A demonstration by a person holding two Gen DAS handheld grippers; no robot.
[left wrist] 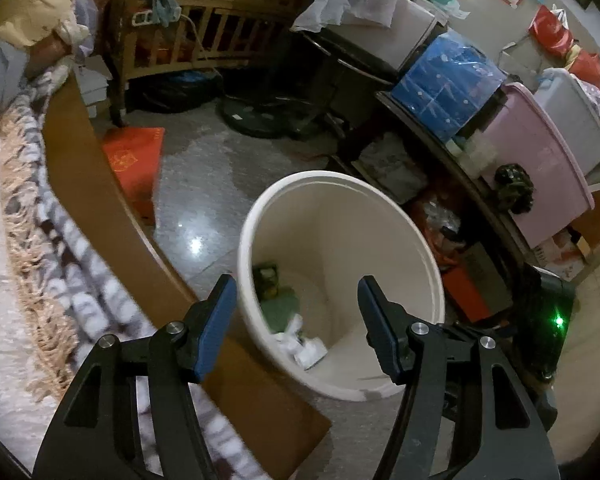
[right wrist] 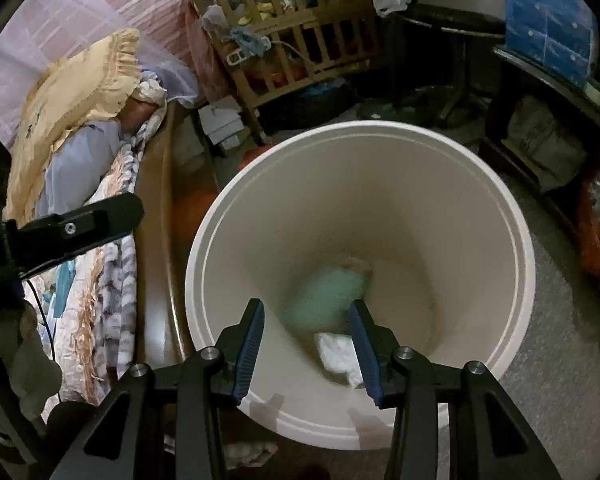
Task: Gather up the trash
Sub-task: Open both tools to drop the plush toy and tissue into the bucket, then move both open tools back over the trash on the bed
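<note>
A white bin (left wrist: 320, 178) stands on the grey floor beside the bed. My left gripper (left wrist: 296, 284) hangs open above its near rim, with nothing between the blue pads. Crumpled white paper (left wrist: 304, 346), a green sheet (left wrist: 282, 306) and a small green packet (left wrist: 267, 278) lie at the bottom. In the right wrist view the bin (right wrist: 360, 126) fills the middle. My right gripper (right wrist: 306, 306) is over its mouth, open a little and holding nothing. Below it are a blurred green piece (right wrist: 324, 296) and a white paper wad (right wrist: 334, 354).
The brown bed frame (left wrist: 100, 184) and a fringed patterned blanket (left wrist: 40, 264) lie close on the left. A wooden crib (left wrist: 220, 28) stands behind, with a red bag (left wrist: 134, 156) on the floor. Shelves with blue, pink (left wrist: 540, 168) and white boxes crowd the right.
</note>
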